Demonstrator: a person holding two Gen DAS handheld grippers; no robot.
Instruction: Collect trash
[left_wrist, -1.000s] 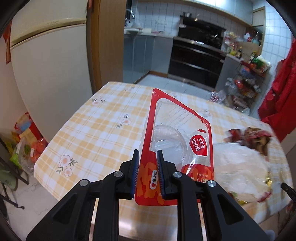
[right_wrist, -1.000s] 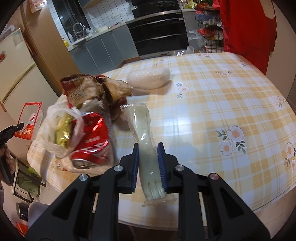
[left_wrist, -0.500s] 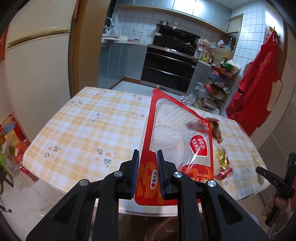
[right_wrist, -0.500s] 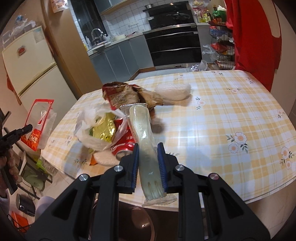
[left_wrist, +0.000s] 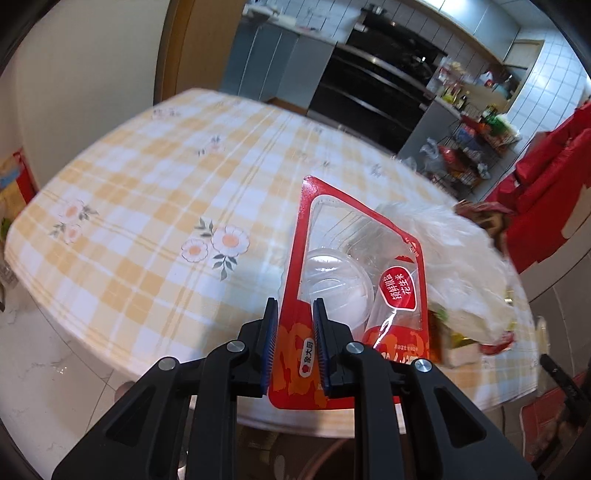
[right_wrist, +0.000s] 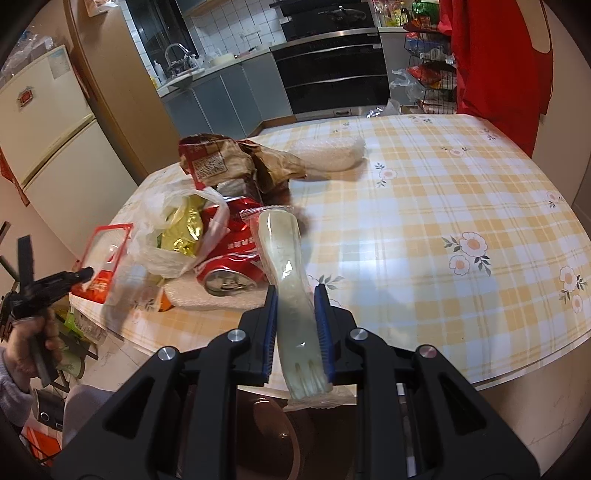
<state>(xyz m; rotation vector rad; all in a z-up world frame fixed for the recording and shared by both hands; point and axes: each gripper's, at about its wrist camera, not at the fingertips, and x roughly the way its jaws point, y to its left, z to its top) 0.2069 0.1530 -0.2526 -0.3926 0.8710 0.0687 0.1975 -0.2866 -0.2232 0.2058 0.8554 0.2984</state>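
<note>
The left claw holds a red bag. The right claw holds a wrapped fork. More trash, like a can, sits by the bench edge.

L gripper: jaws nearly closed, blue pads clamped on red snack packet, pointing steeply down. Seen from R cam, L gripper sits far left, hand wrapped round its handle, pale sleeve cuff visible. R gripper: jaws narrow, pads pinching wrapped plastic fork, angled downward.
</note>
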